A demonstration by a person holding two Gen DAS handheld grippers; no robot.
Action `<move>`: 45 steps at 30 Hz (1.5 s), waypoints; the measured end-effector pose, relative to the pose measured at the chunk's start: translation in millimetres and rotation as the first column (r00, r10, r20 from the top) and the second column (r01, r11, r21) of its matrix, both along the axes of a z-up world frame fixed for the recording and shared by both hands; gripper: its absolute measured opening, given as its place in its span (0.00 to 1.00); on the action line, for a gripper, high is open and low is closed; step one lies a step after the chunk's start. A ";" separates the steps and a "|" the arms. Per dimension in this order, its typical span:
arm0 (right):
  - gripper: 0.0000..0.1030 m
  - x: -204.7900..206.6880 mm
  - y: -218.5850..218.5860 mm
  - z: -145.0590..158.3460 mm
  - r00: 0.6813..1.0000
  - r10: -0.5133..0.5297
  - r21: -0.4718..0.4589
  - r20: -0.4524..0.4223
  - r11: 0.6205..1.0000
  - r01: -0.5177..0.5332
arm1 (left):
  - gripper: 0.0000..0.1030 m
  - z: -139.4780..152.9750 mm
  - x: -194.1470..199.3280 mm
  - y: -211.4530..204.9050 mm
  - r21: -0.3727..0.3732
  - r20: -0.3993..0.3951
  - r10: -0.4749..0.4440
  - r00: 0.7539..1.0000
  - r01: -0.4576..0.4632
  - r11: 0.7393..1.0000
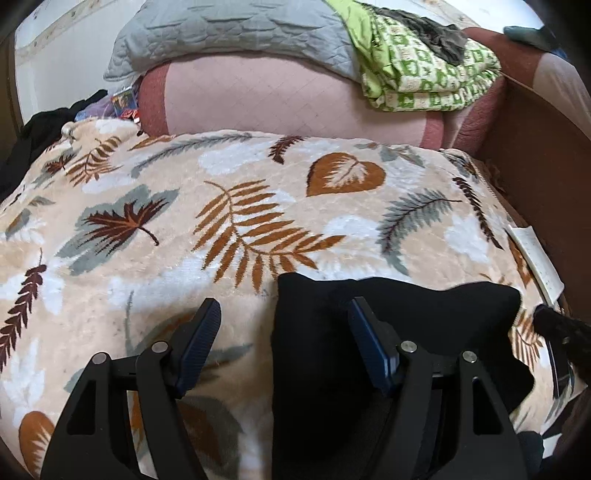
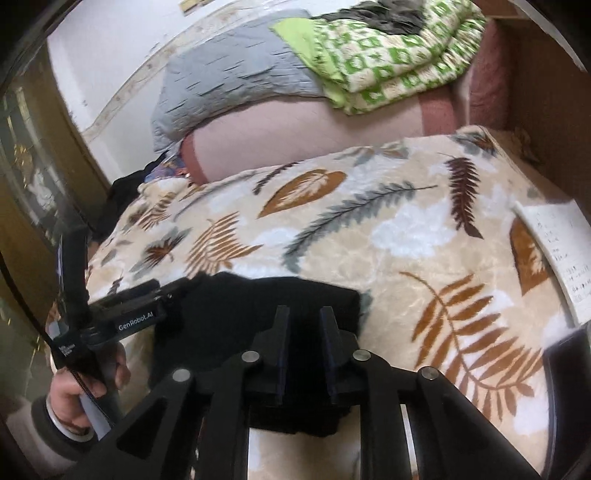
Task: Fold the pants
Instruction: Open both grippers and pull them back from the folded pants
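Spread over the bed was a plush beige blanket (image 1: 258,192) printed with rust, brown and grey leaves and fern fronds, and beyond it lay a pink mattress or cushion (image 1: 258,99), a grey quilted cover (image 1: 229,33) and a folded green-and-cream patterned quilt (image 1: 424,70) with a dark garment on top. A brown wooden board (image 1: 535,155) ran along the right side, and a white sheet of paper (image 2: 557,254) with handwriting too small to read lay at the blanket's right edge. The black pants (image 1: 325,350), already folded into a compact bundle, rested on the blanket at the near edge. The left gripper (image 1: 284,314) stood with its jaws wide apart, the right blue-padded finger over the pants and the left finger over bare blanket, nothing clamped. In the right wrist view, the right gripper (image 2: 303,314) hovered above the same black bundle with its jaws nearly together, a narrow gap between them and no cloth pinched. The left tool's body bore the white lettering "GenRobot.AI" (image 2: 135,321), and a person's hand (image 2: 79,402) in a grey cuff gripped its handle.
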State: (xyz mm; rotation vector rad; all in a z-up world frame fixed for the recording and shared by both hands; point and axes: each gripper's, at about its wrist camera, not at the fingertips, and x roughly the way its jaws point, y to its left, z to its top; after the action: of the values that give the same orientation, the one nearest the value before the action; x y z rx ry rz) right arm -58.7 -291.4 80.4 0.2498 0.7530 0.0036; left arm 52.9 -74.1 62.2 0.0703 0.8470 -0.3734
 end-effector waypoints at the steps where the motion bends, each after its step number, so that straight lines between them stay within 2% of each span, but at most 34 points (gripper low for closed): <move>1: 0.19 0.3 2.2 -1.0 1.000 0.003 -0.001 -0.002 1.000 -0.003 | 0.69 1.9 -2.7 0.3 -0.002 0.000 -0.005 1.000 0.005 1.000; 5: 0.22 4.0 7.7 -9.2 1.000 0.005 0.021 -0.012 1.000 -0.005 | 0.69 3.9 -11.6 -1.5 -0.010 -0.017 -0.017 1.000 0.017 1.000; 7: 0.30 5.0 8.3 -13.5 1.000 0.005 0.030 -0.008 1.000 -0.005 | 0.69 1.7 -14.8 -4.3 -0.012 -0.026 -0.025 0.999 0.024 1.000; 9: 0.32 8.1 8.1 -19.5 1.000 -0.003 0.033 -0.011 0.999 0.003 | 0.69 -1.5 -16.0 -9.5 -0.007 -0.028 -0.031 0.999 0.031 0.999; 13: 0.31 21.4 -0.7 -42.5 0.999 -0.028 0.060 -0.042 0.998 0.030 | 0.71 -14.7 -12.3 -23.8 -0.002 -0.042 -0.030 0.999 0.030 1.000; 16: 0.31 24.1 -6.0 -51.7 0.998 -0.040 0.089 -0.046 0.995 0.044 | 0.80 -22.2 -9.2 -28.7 -0.009 -0.033 -0.013 0.999 0.013 1.000; 20: 0.33 19.7 -2.5 -40.4 0.998 -0.027 0.073 -0.050 0.997 0.030 | 0.81 -19.3 -4.1 -30.4 -0.009 -0.060 -0.013 0.998 0.012 1.000; 23: 0.36 9.6 3.4 -29.2 1.000 -0.009 0.073 -0.027 0.997 0.011 | 0.80 -9.8 -7.6 -28.4 -0.001 -0.049 -0.017 0.999 0.017 1.000; 25: 0.42 0.9 9.8 -25.0 1.000 -0.004 0.065 -0.009 0.998 0.005 | 0.80 -7.4 -12.2 -25.6 -0.004 -0.047 -0.016 0.999 0.016 1.000; 30: 0.45 -9.6 26.1 -30.5 0.999 0.032 0.012 -0.031 0.999 -0.031 | 0.80 -2.8 -25.7 -16.6 -0.010 -0.050 -0.012 0.999 0.011 1.000; 33: 0.47 -8.5 28.7 -43.5 0.998 0.014 -0.015 -0.057 1.000 -0.015 | 0.80 -1.0 -34.3 -12.9 -0.001 -0.050 -0.013 0.999 0.013 1.000; 39: 0.47 -20.5 28.1 -27.2 1.000 -0.008 0.010 -0.018 1.000 0.008 | 0.80 0.9 -52.1 -0.8 0.001 -0.038 0.013 0.999 -0.013 1.000; 42: 0.54 -29.8 28.8 -17.7 1.000 -0.025 0.009 0.008 1.000 0.025 | 0.80 4.6 -60.8 2.3 -0.001 -0.024 0.017 1.000 -0.017 1.000; 45: 0.56 -37.0 30.0 -11.2 0.999 -0.031 0.025 0.024 0.999 0.031 | 0.80 9.7 -69.3 4.8 -0.003 -0.010 0.013 1.000 -0.013 1.000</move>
State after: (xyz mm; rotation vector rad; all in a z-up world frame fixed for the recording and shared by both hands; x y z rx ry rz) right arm -95.7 -261.5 69.2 0.2842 0.7256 -0.0137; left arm -16.3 -69.3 71.9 0.0596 0.8564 -0.3629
